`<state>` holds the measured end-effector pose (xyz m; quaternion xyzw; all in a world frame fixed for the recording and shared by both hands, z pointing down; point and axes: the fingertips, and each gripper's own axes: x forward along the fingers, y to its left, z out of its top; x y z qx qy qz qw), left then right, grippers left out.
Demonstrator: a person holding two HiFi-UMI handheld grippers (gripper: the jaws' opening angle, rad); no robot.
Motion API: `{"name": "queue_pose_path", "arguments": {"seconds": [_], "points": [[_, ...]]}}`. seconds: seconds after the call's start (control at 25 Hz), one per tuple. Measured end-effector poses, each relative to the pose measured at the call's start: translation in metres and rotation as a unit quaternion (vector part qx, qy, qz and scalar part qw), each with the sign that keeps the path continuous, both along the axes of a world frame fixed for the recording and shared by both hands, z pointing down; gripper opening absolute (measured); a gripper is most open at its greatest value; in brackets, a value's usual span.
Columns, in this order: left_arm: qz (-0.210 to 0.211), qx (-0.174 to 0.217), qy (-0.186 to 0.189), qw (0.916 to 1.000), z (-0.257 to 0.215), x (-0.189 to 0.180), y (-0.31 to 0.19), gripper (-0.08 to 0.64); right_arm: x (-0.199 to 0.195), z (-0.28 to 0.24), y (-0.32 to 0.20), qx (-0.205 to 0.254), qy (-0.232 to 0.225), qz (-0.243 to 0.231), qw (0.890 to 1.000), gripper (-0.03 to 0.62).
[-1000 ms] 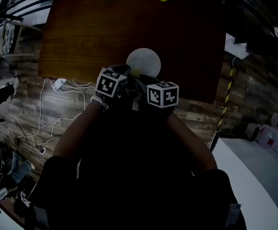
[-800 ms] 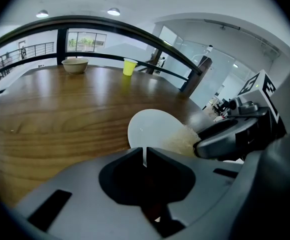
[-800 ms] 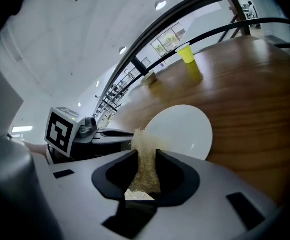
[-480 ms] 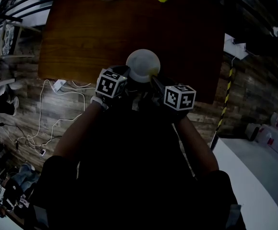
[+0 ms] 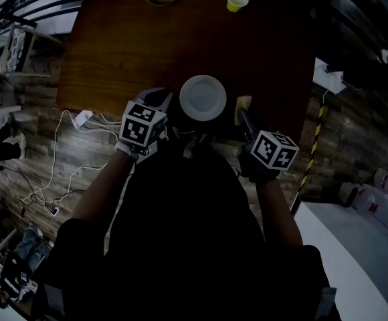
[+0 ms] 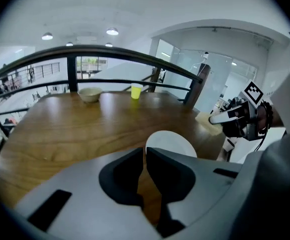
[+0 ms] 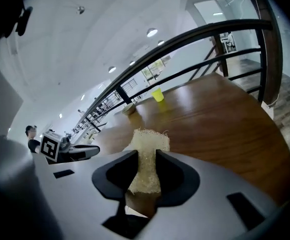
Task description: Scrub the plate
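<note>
**Both grippers loaded, pad not yet on the plate.** The left gripper (image 6: 144,155) has its jaws pressed onto the near rim of the white plate (image 6: 172,143), whose disc extends ahead of the jaws and slightly to their right. In the dim head view we judge, without certainty, that it is held clear of the table (image 6: 70,129). To this gripper's right, apart from the plate, the right gripper (image 7: 146,158) pinches a pale fibrous scrub pad (image 7: 149,140) that projects beyond its fingertips. Far ahead stand a bowl (image 6: 90,94) and a yellow cup (image 6: 135,91). For a sound stroke, we would hold the rim firmly and lay the pad's protruding end flat on the plate face. Light rubbing pressure should stop the plate pivoting in the jaws.
</note>
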<state>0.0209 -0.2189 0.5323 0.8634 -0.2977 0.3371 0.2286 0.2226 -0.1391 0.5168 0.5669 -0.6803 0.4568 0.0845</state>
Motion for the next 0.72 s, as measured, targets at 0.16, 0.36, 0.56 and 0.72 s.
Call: {"name": "queue_pose_path", "arguments": {"seconds": [0.16,0.36,0.56,0.72], "points": [[-0.014,0.120,-0.020,0.9925,-0.058,-0.030,-0.041,0.034,0.000,-0.042,-0.011,0.059,0.084,-0.033,0.994,0.120],[-0.057,0.224,-0.004,0.9729,-0.145,-0.064,-0.077,0.034,-0.033,-0.115,-0.033,0.149,0.098,-0.076,0.981,0.120],[-0.106,0.239,0.111,0.9589,-0.224,-0.066,-0.070,0.034,-0.073,-0.178,-0.041,0.229,0.068,-0.117,0.964,0.120],[-0.105,0.225,0.208,0.9461,-0.258,-0.035,-0.043,0.034,-0.098,-0.204,-0.034,0.252,0.035,-0.135,0.958,0.120]]}}
